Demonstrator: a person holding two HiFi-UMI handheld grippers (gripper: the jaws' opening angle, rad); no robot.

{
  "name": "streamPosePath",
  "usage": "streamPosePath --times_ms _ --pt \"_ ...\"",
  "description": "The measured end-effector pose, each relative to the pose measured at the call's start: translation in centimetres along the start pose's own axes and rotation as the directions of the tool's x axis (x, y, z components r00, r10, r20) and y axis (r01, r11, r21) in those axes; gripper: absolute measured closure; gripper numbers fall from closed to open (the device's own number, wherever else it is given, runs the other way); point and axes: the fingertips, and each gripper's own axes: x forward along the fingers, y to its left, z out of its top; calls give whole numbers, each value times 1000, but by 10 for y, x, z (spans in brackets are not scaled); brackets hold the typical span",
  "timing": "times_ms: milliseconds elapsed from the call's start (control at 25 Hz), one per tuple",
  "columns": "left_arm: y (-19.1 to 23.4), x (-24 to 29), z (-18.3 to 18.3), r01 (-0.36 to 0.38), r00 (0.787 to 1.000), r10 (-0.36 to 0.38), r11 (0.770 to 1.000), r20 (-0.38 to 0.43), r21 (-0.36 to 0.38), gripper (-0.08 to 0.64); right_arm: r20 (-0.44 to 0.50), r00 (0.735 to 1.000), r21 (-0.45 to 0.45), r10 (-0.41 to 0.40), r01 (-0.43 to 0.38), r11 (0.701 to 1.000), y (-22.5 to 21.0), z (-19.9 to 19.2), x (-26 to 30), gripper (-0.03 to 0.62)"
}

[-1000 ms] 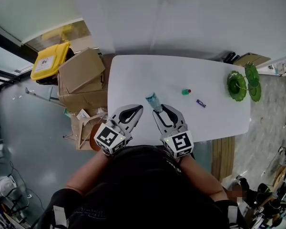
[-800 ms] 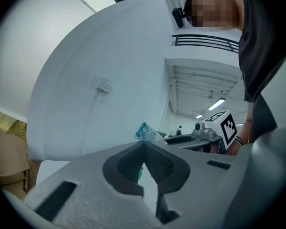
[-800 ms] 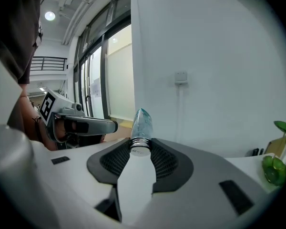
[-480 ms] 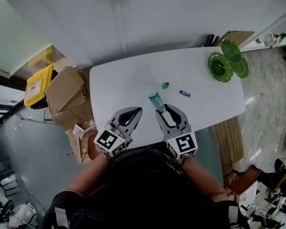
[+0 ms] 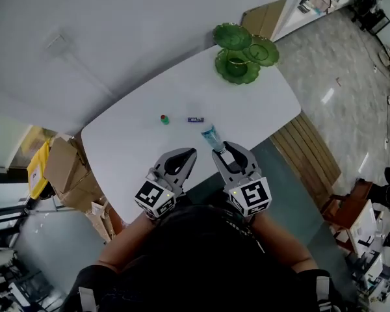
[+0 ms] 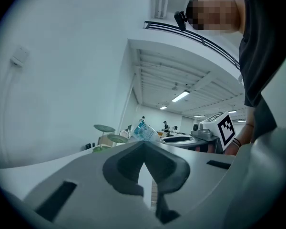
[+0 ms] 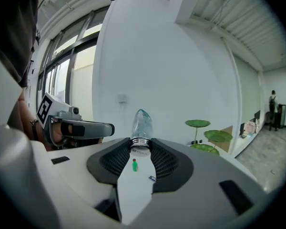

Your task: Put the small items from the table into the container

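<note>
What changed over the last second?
The person has swung round with both grippers, so the white table now lies slanted in the head view. The right gripper still grips the clear plastic bottle; the left gripper stays shut, empty. The small green item and small purple item lie where they were.

Bright, diffuse light from windows (image 7: 62, 75) and ceiling lamps (image 6: 180, 96); shadows faint. Gripper views: fisheye distortion, dark corners.

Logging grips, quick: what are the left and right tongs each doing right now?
Left tongs: closed, empty.
Right tongs: closed on the plastic bottle.
</note>
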Motion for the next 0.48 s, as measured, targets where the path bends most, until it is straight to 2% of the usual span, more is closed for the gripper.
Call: streamPosePath --times_ms 280,360,480 --pt "-106 115 -9 175 984 -174 984 -22 36 554 52 981 67 -185 182 981 -108 -15 -121 449" --pt "-140 143 -14 231 973 -230 972 -28 35 554 66 968 74 -242 237 969 -132 -19 -158 449" --pt "-191 179 -22 334 942 -332 941 -46 44 554 86 934 100 -346 338 936 -162 -25 -212 449"
